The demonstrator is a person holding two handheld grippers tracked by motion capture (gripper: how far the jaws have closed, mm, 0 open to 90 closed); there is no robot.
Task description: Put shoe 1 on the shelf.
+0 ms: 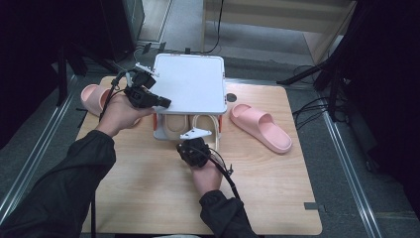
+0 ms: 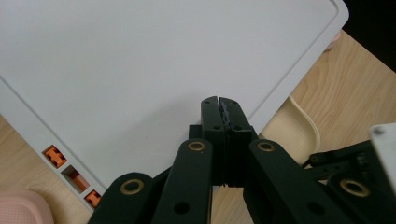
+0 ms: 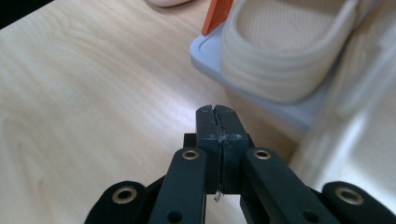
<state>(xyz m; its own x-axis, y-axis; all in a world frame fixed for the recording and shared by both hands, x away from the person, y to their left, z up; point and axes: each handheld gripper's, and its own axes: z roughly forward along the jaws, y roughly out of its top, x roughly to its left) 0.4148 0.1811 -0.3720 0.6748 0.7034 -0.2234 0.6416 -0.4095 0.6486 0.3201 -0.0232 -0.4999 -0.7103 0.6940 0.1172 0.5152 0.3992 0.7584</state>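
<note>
1. Cream foam slippers [image 1: 190, 125] sit on the lower shelf of the white plastic two-tier rack [image 1: 190, 82], toes toward the person.
2. R gripper [image 1: 190, 147] is nearest, just in front, jaws pressed together, empty.
3. L gripper [image 1: 161, 101] over the rack's top, jaws closed, nothing held.

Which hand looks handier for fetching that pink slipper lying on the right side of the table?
Probably the right. The right gripper, jaws shut and empty, sits nearer the pink slipper; the left gripper is over the white shelf top.

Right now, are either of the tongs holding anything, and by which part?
Nothing is held. The left tongs are shut and empty over the white shelf top; the right tongs are shut and empty over the table, beside the beige slipper.
</note>
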